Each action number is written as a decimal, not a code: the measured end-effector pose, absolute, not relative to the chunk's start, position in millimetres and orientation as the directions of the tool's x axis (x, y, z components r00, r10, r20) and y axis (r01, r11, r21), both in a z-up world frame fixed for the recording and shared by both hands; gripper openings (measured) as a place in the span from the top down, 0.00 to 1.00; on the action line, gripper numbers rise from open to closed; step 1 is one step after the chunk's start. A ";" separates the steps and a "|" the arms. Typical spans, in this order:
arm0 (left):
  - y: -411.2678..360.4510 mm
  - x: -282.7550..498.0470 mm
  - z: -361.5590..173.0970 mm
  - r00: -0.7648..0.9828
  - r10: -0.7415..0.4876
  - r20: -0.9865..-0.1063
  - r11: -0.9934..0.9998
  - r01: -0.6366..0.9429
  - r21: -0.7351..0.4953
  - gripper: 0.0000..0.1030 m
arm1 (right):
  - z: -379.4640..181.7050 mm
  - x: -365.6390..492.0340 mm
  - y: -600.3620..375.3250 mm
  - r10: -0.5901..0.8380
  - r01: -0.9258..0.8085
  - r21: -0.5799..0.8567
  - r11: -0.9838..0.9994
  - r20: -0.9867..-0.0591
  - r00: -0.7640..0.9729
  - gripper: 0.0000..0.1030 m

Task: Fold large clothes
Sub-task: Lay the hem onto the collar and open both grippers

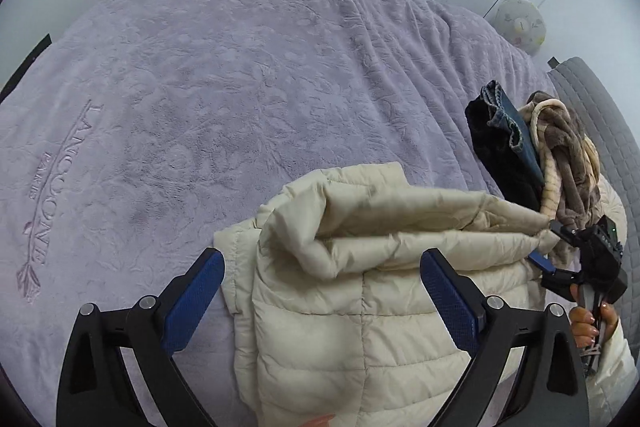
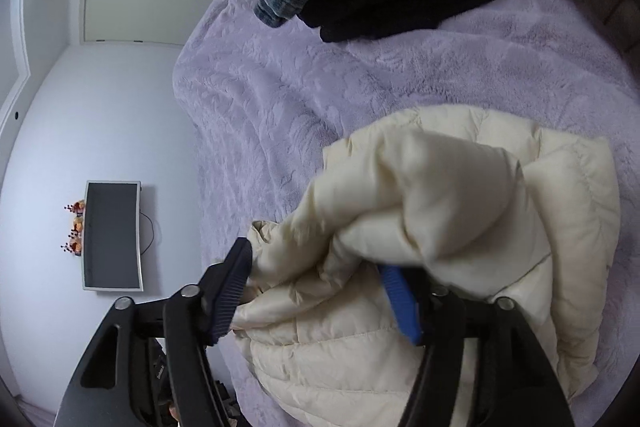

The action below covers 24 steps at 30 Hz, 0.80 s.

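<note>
I see the cream puffer jacket (image 1: 360, 287) lying on the lavender blanket (image 1: 200, 87) that covers the bed, near the blanket's close edge. It is bunched and partly doubled over, not yet a flat, tidy fold, so I judge this garment mid-fold with smoothing and further folds left.

My left tool (image 1: 322, 301) is released, its blue pads spread wide on either side of the jacket and pressing nothing. My right tool (image 2: 320, 291) stands partly apart with jacket fabric between its pads; I cannot tell whether it grips.

Farther along the blanket, a heap of other clothes (image 1: 536, 151) waits unfolded.
</note>
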<state>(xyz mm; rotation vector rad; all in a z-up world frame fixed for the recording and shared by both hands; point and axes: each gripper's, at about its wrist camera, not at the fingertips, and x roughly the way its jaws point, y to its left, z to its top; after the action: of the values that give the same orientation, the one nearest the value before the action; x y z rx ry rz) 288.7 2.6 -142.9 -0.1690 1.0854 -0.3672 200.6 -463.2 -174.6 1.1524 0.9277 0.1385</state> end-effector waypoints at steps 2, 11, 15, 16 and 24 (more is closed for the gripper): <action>3.5 287.2 -139.7 0.440 -0.347 -0.828 0.937 0.206 -0.283 0.05 | -167.2 199.7 -465.9 0.509 0.349 0.814 0.465 -0.568 0.646 0.32; -41.9 292.0 -163.8 0.442 -0.328 -0.835 0.937 0.264 -0.229 0.11 | -158.3 212.2 -434.6 0.344 0.272 0.544 0.794 -0.770 0.537 0.85; -62.6 307.2 -196.5 0.432 -0.260 -0.864 0.955 0.247 -0.164 0.11 | -186.6 227.2 -434.9 0.270 0.287 0.450 0.846 -0.825 0.496 0.85; -66.3 310.4 -202.8 0.436 -0.242 -0.867 0.958 0.246 -0.144 0.11 | -193.4 230.8 -436.1 0.261 0.289 0.438 0.851 -0.832 0.490 0.85; -71.2 338.2 -225.6 0.438 -0.222 -0.871 0.969 0.199 -0.146 0.11 | -219.2 247.7 -454.7 0.256 0.336 0.460 0.822 -0.826 0.503 0.89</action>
<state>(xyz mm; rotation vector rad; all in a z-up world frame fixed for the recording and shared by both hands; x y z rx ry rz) 338.2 -71.2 -225.6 -0.0232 1.0866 -0.2614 247.7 -454.7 -219.2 0.6345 1.0625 -0.0529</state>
